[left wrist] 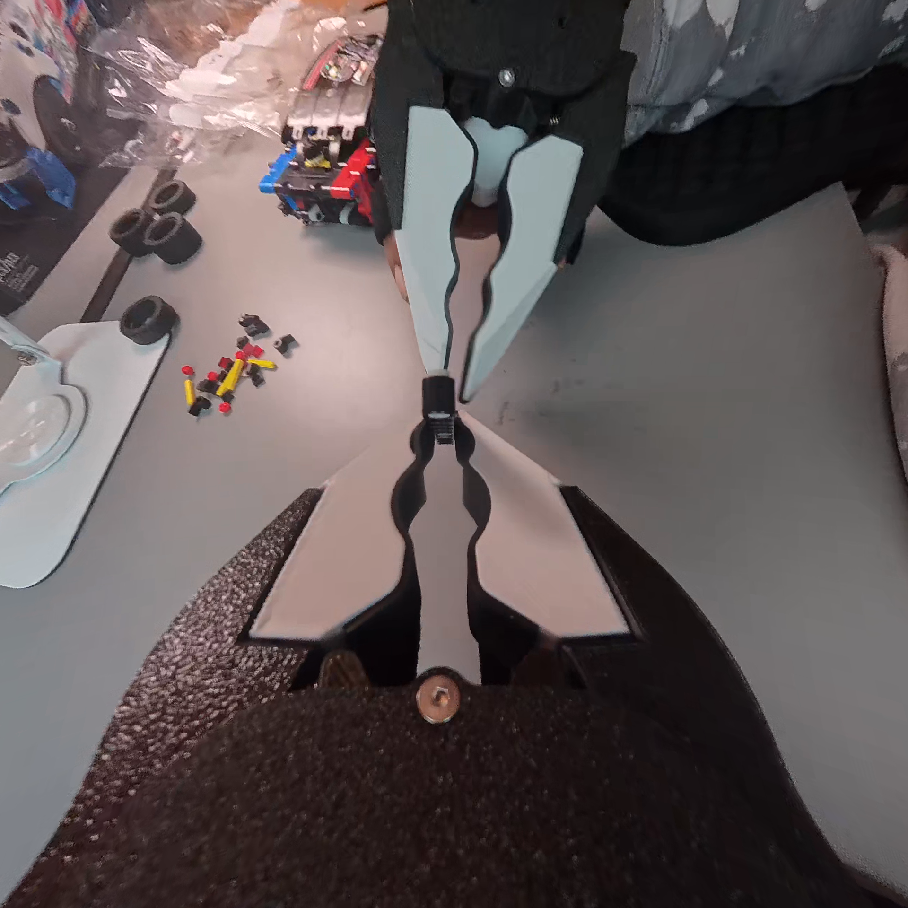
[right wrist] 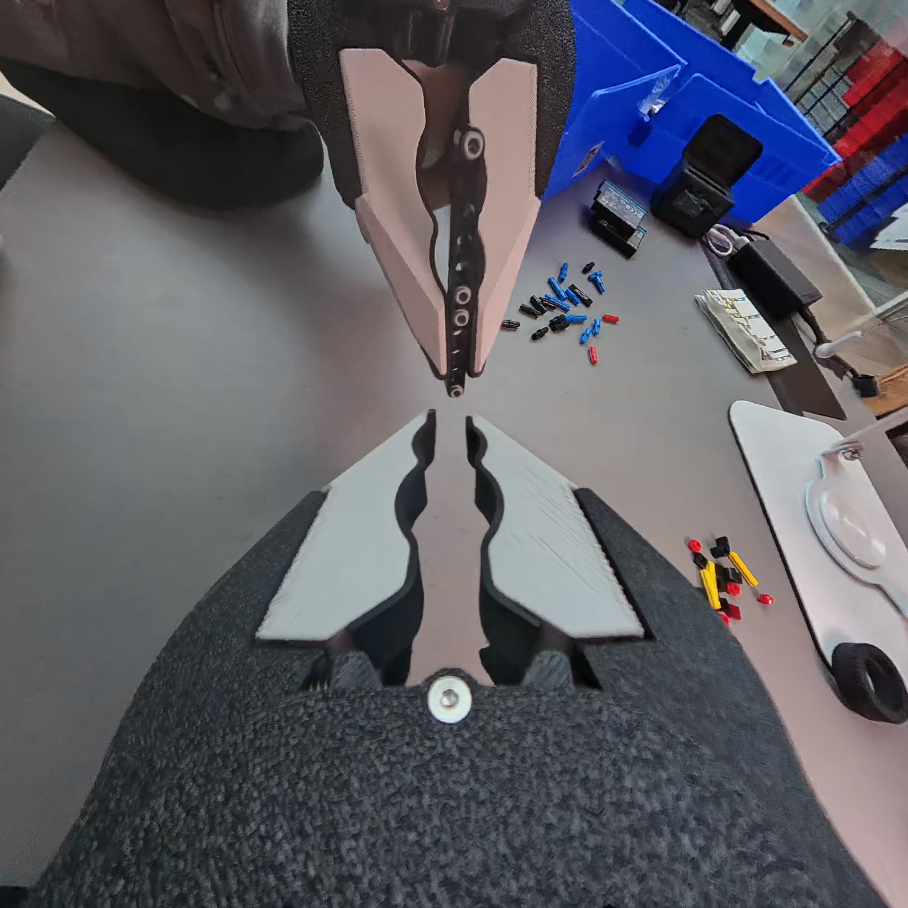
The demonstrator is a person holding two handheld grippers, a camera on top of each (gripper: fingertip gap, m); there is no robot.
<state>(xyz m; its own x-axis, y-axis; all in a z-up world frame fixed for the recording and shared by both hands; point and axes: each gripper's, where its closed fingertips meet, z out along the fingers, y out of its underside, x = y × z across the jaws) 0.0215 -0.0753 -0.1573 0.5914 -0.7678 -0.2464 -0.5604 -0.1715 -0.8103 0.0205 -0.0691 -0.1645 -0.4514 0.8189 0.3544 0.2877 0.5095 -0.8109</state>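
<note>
While our left gripper [left wrist: 440,432] pinches a black perforated beam [right wrist: 461,275] at its tips, our right gripper [right wrist: 450,415], slightly parted and empty, faces the beam's end just beyond its fingertips.

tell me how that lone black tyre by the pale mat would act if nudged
The black tyre lies on its side, so it would probably slide rather than roll. It looks hollow and rubbery, so likely light and grippy on the grey table. Stood upright, it would roll.
</note>
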